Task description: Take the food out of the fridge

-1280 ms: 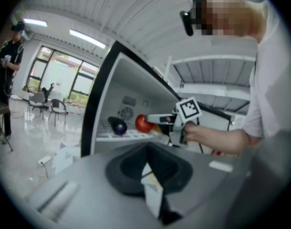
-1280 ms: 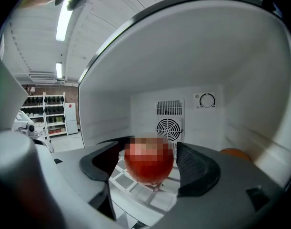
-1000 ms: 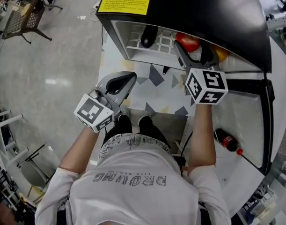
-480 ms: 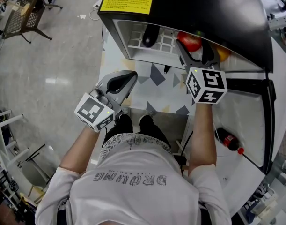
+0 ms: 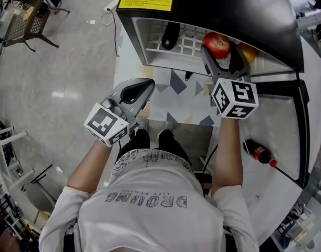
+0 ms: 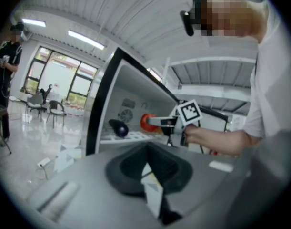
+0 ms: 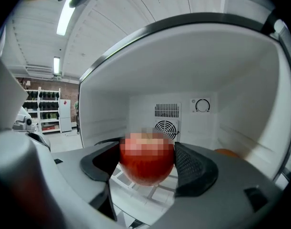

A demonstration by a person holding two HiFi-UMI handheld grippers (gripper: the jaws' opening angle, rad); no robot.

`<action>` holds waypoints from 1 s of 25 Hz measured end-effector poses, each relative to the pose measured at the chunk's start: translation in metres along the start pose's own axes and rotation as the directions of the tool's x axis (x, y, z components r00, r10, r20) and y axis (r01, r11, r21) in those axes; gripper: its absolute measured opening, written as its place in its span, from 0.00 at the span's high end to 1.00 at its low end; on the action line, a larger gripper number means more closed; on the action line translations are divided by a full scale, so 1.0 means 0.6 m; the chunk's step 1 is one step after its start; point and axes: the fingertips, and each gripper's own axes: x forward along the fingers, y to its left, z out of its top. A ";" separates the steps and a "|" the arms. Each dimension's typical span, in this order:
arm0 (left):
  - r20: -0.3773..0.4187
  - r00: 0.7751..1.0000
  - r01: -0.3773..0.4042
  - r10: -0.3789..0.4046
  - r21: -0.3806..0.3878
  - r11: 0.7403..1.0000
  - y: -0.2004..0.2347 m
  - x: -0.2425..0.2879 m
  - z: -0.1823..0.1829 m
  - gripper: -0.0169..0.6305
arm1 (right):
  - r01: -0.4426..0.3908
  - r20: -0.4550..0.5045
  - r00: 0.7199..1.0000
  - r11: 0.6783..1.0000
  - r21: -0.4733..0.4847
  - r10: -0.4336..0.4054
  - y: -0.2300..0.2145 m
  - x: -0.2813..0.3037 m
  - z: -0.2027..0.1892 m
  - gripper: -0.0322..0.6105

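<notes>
Red and round, the apple (image 7: 146, 168) sits squarely between the two jaws of the right gripper (image 5: 222, 54), whose dark pads (image 7: 190, 168) press against it on either side, so this gripper is clamped on the fruit. The head view shows the apple at the front edge of the open fridge (image 5: 213, 4), above the white wire shelf (image 5: 189, 42), with the gripper reaching in from the person's side.

The left gripper (image 5: 144, 85) hangs outside the fridge, lower and to the left of the opening, well apart from the apple. Its own view shows its jaws drawn together with nothing between them.

By count, one apple is in the right gripper. One orange-coloured fruit (image 5: 248, 52) lies just beside it, deeper in on the right of the shelf. One dark, elongated item (image 5: 169, 34) lies on the left of the shelf, apart from both fruits; what it is cannot be told. One dark bottle (image 5: 259, 154) with a red cap lies in the open door (image 5: 278, 130) at the right. One yellow label (image 5: 145, 0) is stuck on the fridge's black top.
</notes>
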 end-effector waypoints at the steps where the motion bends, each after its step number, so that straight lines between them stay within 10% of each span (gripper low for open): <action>1: 0.000 1.000 0.004 -0.004 0.005 1.000 -0.002 -0.002 0.002 0.96 | 0.006 0.003 1.000 1.000 0.002 -0.006 0.000 -0.005 0.001 0.44; 25: 0.009 0.997 0.078 -0.079 0.076 0.994 -0.017 -0.061 0.033 0.96 | 0.042 0.051 0.998 0.997 0.071 -0.045 0.063 -0.111 0.013 0.44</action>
